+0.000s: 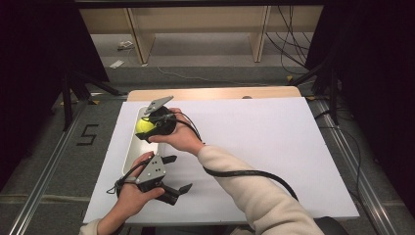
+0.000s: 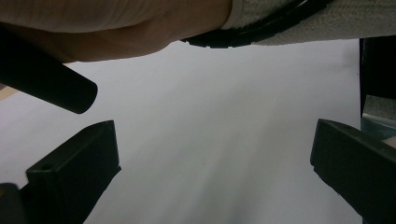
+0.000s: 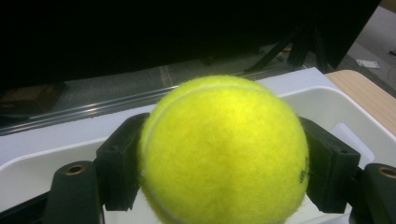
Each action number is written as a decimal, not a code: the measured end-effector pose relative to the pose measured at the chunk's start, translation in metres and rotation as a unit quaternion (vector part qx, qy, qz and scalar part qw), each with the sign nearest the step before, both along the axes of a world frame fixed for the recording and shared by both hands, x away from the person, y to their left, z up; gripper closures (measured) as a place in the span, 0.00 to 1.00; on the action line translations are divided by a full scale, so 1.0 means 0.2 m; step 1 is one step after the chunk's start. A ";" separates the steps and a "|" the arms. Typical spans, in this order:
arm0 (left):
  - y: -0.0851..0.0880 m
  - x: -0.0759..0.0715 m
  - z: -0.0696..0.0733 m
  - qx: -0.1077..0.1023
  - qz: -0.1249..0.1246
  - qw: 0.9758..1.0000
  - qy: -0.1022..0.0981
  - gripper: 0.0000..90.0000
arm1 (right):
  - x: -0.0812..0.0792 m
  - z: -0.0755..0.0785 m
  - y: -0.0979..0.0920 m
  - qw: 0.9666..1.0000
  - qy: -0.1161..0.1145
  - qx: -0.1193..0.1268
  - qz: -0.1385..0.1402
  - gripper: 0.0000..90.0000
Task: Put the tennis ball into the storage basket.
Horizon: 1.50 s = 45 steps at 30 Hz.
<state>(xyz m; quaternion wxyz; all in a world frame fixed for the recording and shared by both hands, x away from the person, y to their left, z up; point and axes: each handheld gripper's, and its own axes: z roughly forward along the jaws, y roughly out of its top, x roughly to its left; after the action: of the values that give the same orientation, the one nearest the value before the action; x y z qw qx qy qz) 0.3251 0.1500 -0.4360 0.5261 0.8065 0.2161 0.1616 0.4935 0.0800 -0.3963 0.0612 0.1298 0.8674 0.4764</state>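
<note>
Up at the far left of the white sheet [image 1: 254, 142], the right gripper [image 1: 147, 128] has its two black jaws clamped on a yellow ball [image 1: 144, 126], one jaw on each side. In the right gripper view the ball [image 3: 224, 151] sits squarely between the jaws, held above the white tray [image 3: 336, 109], whose rim curves behind and around it. From the high view the tray [image 1: 131, 152] is a long white one lying along the sheet's left edge, and the ball hangs over its far end.

The left gripper [image 1: 176, 176] is held nearer the person, just beside the tray's near end, over the sheet. Its jaws stand wide apart with nothing between them; in the left gripper view only the bare sheet [image 2: 215, 154] lies past them, with the person's right hand [image 2: 116, 32] and sleeve [image 2: 327, 21] crossing overhead.
</note>
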 end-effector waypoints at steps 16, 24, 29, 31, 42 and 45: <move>0.00 0.00 0.00 0.001 -0.001 1.000 -0.001 0.01 | 0.00 -0.02 0.03 1.000 0.000 -0.005 0.004 0.30; 0.00 0.00 0.00 0.002 -0.001 1.000 -0.001 0.01 | 0.01 -0.03 0.03 1.000 0.001 -0.011 0.006 0.30; 0.00 0.00 0.00 0.002 -0.002 1.000 -0.002 0.01 | 0.01 -0.04 0.04 1.000 0.005 -0.010 0.002 0.29; 0.00 0.00 0.00 0.002 -0.002 1.000 -0.001 0.01 | 0.01 -0.04 0.04 1.000 0.005 -0.013 0.003 0.29; 0.00 0.00 0.00 0.003 -0.003 1.000 -0.001 0.01 | 0.01 -0.09 0.05 0.999 0.015 -0.029 0.008 0.29; 0.00 0.00 0.00 0.003 -0.003 1.000 -0.001 0.01 | 0.01 -0.10 0.06 0.999 0.016 -0.033 0.009 0.29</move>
<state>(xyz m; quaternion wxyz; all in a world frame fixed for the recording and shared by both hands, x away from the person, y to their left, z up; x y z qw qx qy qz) 0.3249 0.1497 -0.4359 0.5241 0.8089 0.2120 0.1615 0.4961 0.0915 -0.4163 0.0469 0.1275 0.8848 0.4458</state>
